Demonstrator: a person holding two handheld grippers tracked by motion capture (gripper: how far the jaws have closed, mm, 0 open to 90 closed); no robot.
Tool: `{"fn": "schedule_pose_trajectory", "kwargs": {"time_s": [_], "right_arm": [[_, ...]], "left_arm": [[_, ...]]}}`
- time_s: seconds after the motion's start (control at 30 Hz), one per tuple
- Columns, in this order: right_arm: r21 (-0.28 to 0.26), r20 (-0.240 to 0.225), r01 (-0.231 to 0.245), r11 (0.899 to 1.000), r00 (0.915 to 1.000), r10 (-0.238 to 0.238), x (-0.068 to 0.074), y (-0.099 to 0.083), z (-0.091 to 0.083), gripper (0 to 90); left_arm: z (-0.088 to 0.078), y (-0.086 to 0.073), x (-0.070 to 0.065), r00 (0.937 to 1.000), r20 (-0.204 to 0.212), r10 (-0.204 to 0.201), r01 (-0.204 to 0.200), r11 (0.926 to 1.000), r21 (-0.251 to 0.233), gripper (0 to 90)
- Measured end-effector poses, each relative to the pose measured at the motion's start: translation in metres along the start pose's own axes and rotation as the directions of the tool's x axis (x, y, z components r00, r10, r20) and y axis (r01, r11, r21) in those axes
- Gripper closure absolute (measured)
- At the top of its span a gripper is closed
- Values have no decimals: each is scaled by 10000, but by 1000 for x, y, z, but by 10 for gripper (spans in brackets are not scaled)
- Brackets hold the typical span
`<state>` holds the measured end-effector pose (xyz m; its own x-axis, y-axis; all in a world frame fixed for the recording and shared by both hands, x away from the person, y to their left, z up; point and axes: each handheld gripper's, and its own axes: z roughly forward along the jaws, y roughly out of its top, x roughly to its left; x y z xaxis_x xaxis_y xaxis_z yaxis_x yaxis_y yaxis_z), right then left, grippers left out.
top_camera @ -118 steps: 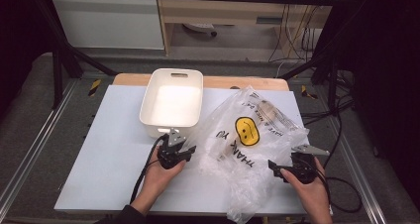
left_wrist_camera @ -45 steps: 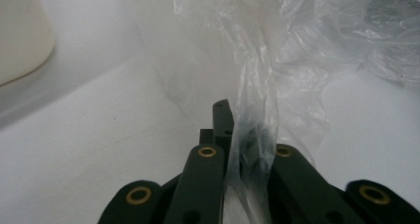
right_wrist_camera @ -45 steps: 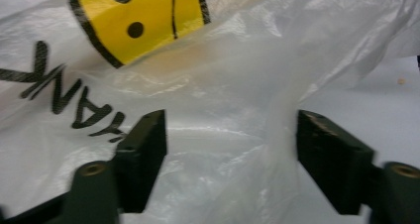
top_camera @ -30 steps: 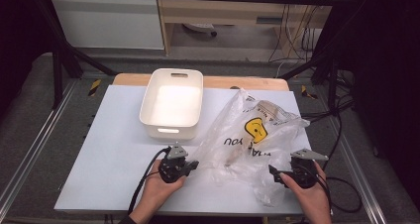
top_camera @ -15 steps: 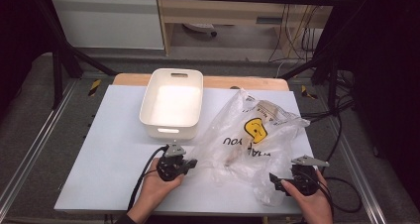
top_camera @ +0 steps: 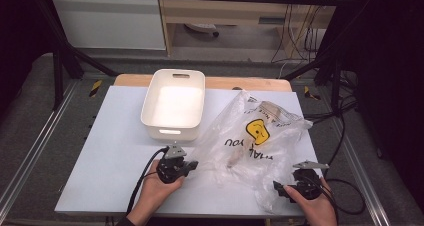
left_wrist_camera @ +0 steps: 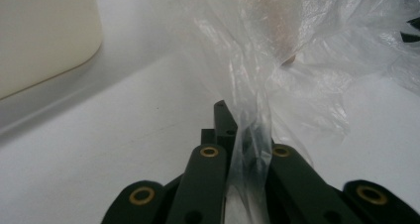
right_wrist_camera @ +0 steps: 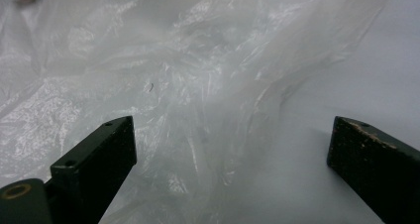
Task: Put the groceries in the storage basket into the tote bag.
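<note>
High overhead, two close views, sharing bag (top_camera: 255, 141)

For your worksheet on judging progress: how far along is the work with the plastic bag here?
Done: the left gripper is shut on an edge of the plastic bag. In hand: the right gripper is open, with bag film between its fingers but not pinched. Left: gripping that side, then probably getting the brown item out of the bag; the white tub beside it holds nothing.
</note>
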<state>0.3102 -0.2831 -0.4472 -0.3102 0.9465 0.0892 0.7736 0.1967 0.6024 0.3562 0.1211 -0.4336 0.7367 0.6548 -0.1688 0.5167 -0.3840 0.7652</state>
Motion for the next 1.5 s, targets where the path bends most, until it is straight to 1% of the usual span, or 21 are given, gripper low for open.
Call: {"fn": "schedule_pose_trajectory", "kwargs": {"time_s": [0.07,0.13,0.17,0.23,0.3,0.33,0.4,0.47,0.57,0.7,0.8,0.87,0.9,1.0,1.07,1.17,1.23,1.3,1.33,1.5], "right_arm": [[102,118,282,9995,9995,-283,3,0,2,55],[27,-144,477,9989,9988,-477,6,2,3,75],[9,-252,673,9977,9974,-672,8,2,4,78],[79,-244,1205,9927,9924,-1202,13,2,6,87],[73,-90,1603,9870,9870,-1603,17,3,8,127],[-53,-215,1717,9851,9849,-1718,19,3,8,175],[-259,-430,2122,9769,9761,-2131,23,4,8,263],[-425,-583,2329,9716,9702,-2352,26,4,8,350],[-601,-785,2613,9634,9609,-2655,30,5,8,506],[-720,-1014,2834,9563,9517,-2897,32,7,9,716],[-778,-1156,2908,9536,9474,-2983,33,8,10,837],[-777,-1300,2934,9528,9446,-3014,32,10,11,895],[-767,-1361,2915,9535,9443,-2996,32,11,12,900],[-803,-1445,2755,9579,9477,-2846,29,13,13,900],[-787,-1334,2604,9623,9539,-2690,25,15,13,900],[-882,-980,2279,9697,9668,-2362,17,16,12,900],[-926,-788,2109,9731,9727,-2183,11,17,10,900],[-968,-800,1848,9780,9780,-1927,6,17,9,900],[-989,-831,1764,9793,9793,-1848,5,17,8,900],[-875,-996,1703,9815,9788,-1787,6,19,8,900]], "left_arm": [[0,0,1,10000,12,-9,9,10000,14,896],[0,0,1,10000,2,-31,31,10000,-25,896],[0,0,1,10000,3,-41,41,10000,-33,896],[-1,0,2,10000,-21,-62,62,10000,-51,896],[-1,0,2,10000,-33,-68,68,10000,-62,896],[0,0,2,10000,-27,-70,69,10000,-63,896],[1,0,2,10000,-29,-65,65,10000,-27,896],[1,0,1,10000,-12,-48,48,10000,-7,896],[2,-1,1,10000,-19,-57,57,10000,-2,896],[2,-1,1,10000,-8,-43,43,10000,27,896],[3,-1,1,10000,-13,-50,50,10000,31,896],[3,-1,1,10000,-10,-66,66,10000,37,896],[3,-1,2,10000,-12,-74,74,10000,40,896],[2,-1,2,10000,-26,-90,90,10000,21,896],[2,-1,2,9999,-28,-116,116,9999,-13,896],[1,-1,2,9999,6,-101,101,9999,-56,896],[1,0,1,10000,62,-76,77,10000,-57,896],[2,0,0,9999,107,-67,67,10000,-55,896],[2,0,0,9999,126,-49,49,10000,-57,896],[1,0,-1,9999,130,-17,18,10000,-77,896]]}}
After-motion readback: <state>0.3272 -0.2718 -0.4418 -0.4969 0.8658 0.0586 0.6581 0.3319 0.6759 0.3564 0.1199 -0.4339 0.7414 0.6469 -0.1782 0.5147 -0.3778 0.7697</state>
